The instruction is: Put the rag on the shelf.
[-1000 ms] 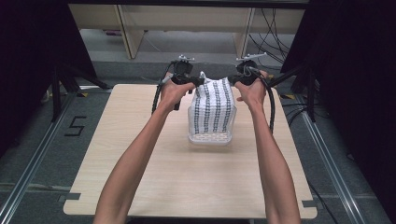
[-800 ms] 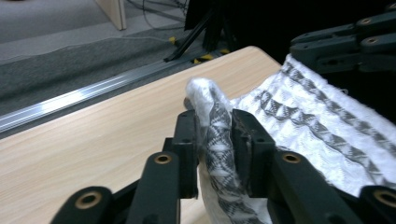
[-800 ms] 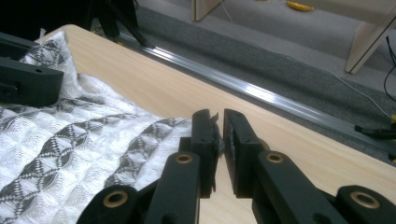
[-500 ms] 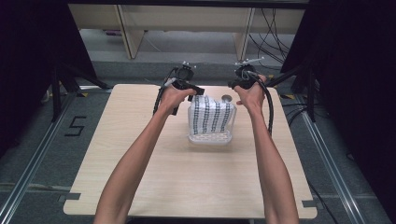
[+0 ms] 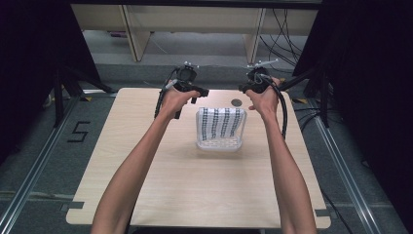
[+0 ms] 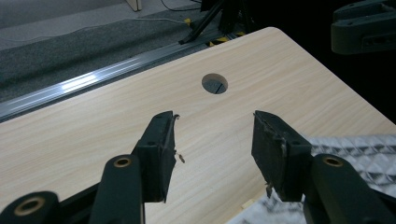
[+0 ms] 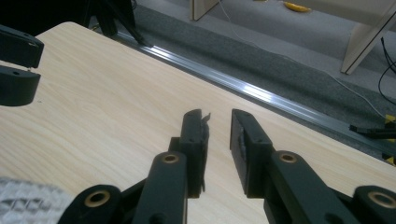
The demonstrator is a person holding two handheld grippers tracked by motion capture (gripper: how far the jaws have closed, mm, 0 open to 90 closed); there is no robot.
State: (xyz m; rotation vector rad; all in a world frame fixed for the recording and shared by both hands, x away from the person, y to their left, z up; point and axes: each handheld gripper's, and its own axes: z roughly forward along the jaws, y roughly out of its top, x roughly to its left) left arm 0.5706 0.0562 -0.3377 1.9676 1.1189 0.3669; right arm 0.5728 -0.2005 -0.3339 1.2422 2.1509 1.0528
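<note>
A white cloth [image 5: 220, 127] with dark checked stripes lies in a folded heap on the far middle of the wooden table [image 5: 195, 195]. My left gripper [image 5: 197, 92] hovers just past the cloth's far left corner, open, with nothing between its fingers. My right gripper [image 5: 245, 88] hovers off the far right corner, open by a narrower gap and also holding nothing. In the left gripper view the gripper [image 6: 215, 126] stands above bare wood, the quilted cloth [image 6: 355, 149] at the lower right. In the right gripper view the gripper [image 7: 218, 116] is over bare wood, a bit of cloth [image 7: 23, 200] at the bottom left.
A round hole [image 5: 236, 103] in the tabletop lies just beyond the cloth, seen closer as the hole [image 6: 214, 83]. Metal floor rails [image 5: 29, 180] run along both sides of the table. Wooden furniture legs [image 5: 134, 34] and cables [image 5: 285, 24] stand behind the far edge.
Both grippers held the cloth up by its top corners earlier. They have let go, opened and moved apart, and the cloth has sunk lower onto the table.
</note>
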